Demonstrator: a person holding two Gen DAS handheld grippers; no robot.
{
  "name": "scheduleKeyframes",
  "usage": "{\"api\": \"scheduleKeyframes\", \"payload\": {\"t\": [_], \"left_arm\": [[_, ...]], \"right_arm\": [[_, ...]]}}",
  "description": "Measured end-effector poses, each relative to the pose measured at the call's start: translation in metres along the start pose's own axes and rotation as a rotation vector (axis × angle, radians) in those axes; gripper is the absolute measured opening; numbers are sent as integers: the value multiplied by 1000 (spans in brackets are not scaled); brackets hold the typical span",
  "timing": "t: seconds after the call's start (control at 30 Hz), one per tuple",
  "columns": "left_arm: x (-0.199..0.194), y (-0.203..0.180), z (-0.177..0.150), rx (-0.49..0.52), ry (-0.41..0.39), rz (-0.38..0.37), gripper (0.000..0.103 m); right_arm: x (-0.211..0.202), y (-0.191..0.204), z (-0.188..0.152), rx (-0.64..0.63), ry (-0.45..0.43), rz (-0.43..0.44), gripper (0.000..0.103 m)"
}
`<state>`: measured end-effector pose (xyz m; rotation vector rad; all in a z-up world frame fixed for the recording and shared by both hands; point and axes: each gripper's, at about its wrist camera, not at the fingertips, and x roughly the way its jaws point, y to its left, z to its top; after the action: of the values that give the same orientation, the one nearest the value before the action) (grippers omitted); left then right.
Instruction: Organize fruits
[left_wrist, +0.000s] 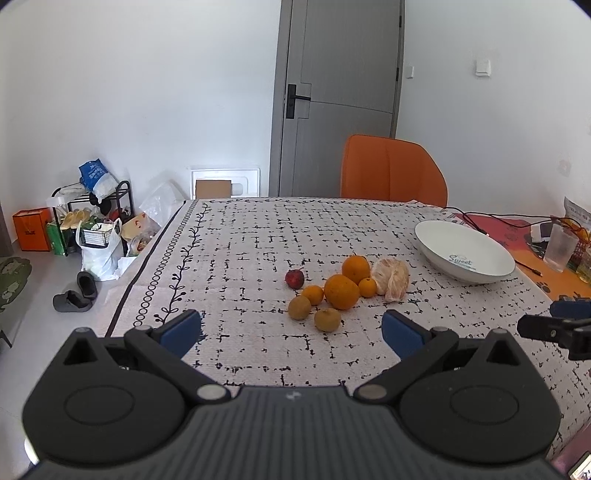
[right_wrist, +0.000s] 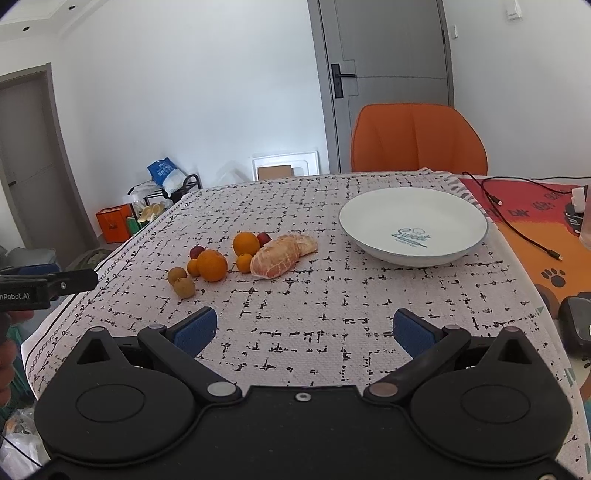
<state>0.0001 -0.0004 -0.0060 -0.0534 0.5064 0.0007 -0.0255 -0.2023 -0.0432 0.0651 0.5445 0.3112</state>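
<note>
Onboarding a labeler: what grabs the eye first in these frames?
The fruit pile sits mid-table on the black-and-white cloth: oranges, small brown fruits and a peeled citrus. To its right stands an empty white bowl printed "Sweet". Behind the table is a bright orange chair, and both grippers, left and right, hang open short of the fruit.
</note>
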Motion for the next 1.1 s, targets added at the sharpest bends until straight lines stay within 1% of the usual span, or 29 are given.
{"api": "scheduleKeyframes", "payload": {"t": [0.33,0.47,1.1], "left_arm": [[1,-3,-2,11,6,-5,103],[2,-2,-2,11,6,-6,103],[-1,2,-2,-7,-9,-11,103]], "right_arm": [[-2,-5,0,21,-7,16,103],[-2,-6,0,19,-7,4,103],[-3,-2,1,3,-8,10,103]]}}
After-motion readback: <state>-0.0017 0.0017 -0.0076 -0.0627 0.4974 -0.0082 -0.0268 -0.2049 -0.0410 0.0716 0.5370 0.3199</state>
